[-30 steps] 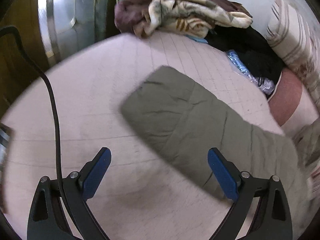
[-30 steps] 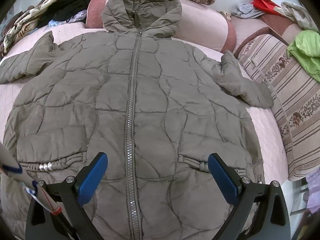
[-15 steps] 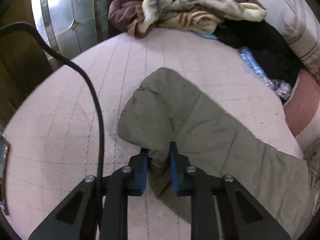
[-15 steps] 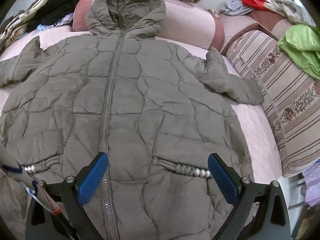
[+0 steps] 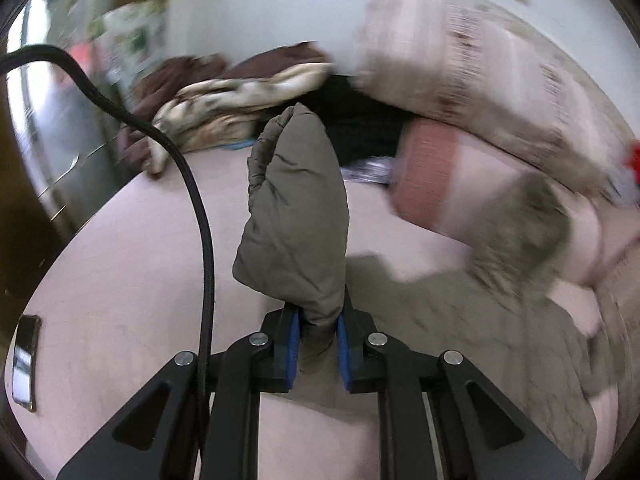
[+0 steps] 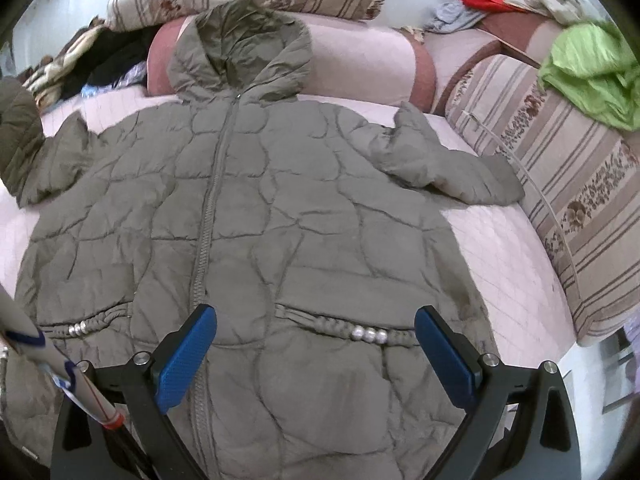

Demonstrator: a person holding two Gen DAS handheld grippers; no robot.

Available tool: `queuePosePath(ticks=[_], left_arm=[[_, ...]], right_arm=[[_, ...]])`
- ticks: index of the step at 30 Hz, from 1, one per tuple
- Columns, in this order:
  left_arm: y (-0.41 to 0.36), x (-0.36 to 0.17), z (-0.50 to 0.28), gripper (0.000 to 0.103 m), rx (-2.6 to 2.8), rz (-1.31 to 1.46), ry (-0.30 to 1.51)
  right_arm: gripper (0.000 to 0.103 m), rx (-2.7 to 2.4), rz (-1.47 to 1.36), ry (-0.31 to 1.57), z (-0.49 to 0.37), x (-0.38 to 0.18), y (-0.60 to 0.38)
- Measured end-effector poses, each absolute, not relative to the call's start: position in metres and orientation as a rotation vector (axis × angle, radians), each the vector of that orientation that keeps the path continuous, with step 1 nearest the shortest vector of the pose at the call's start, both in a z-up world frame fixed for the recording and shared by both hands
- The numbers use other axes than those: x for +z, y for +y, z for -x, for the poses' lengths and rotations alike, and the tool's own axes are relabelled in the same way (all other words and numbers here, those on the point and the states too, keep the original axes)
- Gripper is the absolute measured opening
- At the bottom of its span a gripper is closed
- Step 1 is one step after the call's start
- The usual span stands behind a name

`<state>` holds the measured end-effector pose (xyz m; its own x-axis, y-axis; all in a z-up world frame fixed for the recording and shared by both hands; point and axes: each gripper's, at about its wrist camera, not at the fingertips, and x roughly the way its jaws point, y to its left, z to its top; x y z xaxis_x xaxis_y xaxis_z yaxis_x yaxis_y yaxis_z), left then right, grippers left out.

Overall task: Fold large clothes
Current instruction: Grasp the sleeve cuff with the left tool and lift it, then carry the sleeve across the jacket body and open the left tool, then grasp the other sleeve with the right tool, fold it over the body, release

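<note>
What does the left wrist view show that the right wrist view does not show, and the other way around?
Only the left wrist view shows the left gripper shut on the sleeve cuff, lifted off the pink bed cover, plus a black cable and a phone.

Only the right wrist view shows the open right gripper above the coat, which lies flat, zipped, hood toward the pillows, and a green garment.

Both show that raised sleeve, the pink cover and the patterned blanket.

Soft, even daylight; left view smears with motion blur beyond the tongs (image 5: 316, 350), right view sharp, edges bowed.
</note>
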<state>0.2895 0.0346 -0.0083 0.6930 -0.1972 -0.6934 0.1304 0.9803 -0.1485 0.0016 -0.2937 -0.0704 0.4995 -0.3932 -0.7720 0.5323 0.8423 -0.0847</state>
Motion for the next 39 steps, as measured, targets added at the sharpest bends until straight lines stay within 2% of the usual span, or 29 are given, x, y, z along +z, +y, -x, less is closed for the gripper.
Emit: queuePosePath(ticks=[5,11,17,20,22,25,27,39], left_arm=[[-0.034,-0.005,-0.237,0.015,-0.313,0.018,0.790],[-0.103,-0.037,-0.201,0.015,-0.425,-0.008,0.887],[-0.150,-0.084,-0.176,0.026,-0.405,-0.108,0.994],[-0.144,-0.086,-0.160,0.032,-0.419,-0.100,1.020],[-0.133,-0.082,-0.149,0.041,-0.424,-0.079,1.022],[-0.107,-0.067,-0.132,0.051,-0.396,-0.055,0.974],[-0.090,-0.058,-0.125,0.054,-0.352,-0.061,0.938],[-0.002,-0.053,-0.105,0.055,-0.095,-0.067,0.903]], right_arm=[[0.101,-0.568,-0.221,0.849,0.018,-0.066,-0.311],[0.101,-0.579,-0.300,0.831,0.041,-0.071,-0.334],[0.101,-0.568,-0.330,0.827,0.051,-0.075,-0.343],[0.101,-0.556,-0.326,0.825,0.052,-0.074,-0.345],[0.101,-0.544,-0.325,0.819,0.051,-0.073,-0.346],[0.101,-0.451,-0.369,0.829,0.032,-0.075,-0.345],[0.101,-0.411,-0.390,0.840,0.022,-0.076,-0.343],[0.100,-0.077,-0.574,0.894,-0.143,-0.108,-0.316]])
